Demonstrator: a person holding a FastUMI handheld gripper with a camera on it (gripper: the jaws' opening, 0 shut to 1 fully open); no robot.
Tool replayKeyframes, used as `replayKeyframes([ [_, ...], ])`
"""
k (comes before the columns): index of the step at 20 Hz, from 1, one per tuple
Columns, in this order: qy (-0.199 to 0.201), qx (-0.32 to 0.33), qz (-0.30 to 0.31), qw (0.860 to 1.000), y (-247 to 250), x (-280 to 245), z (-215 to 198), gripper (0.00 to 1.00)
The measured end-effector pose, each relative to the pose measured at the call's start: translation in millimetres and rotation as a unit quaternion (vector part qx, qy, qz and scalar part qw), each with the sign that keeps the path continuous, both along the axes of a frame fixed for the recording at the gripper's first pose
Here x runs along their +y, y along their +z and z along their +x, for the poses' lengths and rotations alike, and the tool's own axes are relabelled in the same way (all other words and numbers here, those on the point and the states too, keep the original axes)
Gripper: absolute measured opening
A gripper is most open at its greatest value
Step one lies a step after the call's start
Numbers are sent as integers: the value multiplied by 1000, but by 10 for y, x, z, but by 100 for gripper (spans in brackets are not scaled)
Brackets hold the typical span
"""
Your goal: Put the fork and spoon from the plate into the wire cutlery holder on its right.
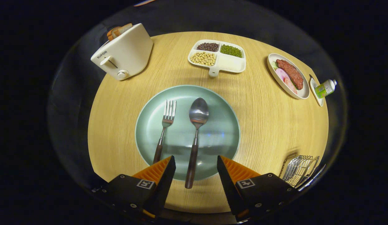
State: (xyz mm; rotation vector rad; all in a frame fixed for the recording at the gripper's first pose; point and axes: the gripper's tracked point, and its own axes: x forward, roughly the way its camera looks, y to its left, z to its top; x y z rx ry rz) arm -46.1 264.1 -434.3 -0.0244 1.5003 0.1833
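Nothing moved yet, we judge: on the round pale-wood worktop (269,125) the steel fork with a dark handle (164,129) lies left on the round pale-green plate (219,106), the steel spoon with a dark handle (195,137) beside it, apart. Both are left to carry. The gripper (195,170) has its jaws wide apart, holding nothing; the spoon's handle end lies between them, untouched. The wire cutlery holder (298,170) stands right of the plate.
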Motion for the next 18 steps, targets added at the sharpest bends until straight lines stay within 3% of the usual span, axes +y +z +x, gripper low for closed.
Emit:
replayKeyframes([
  [11,-24,36,-40,998,-332,28,52,16],
  [15,-38,36,-13,999,-319,53,49,6],
  [18,-42,13,8,999,-142,-24,86,5],
])
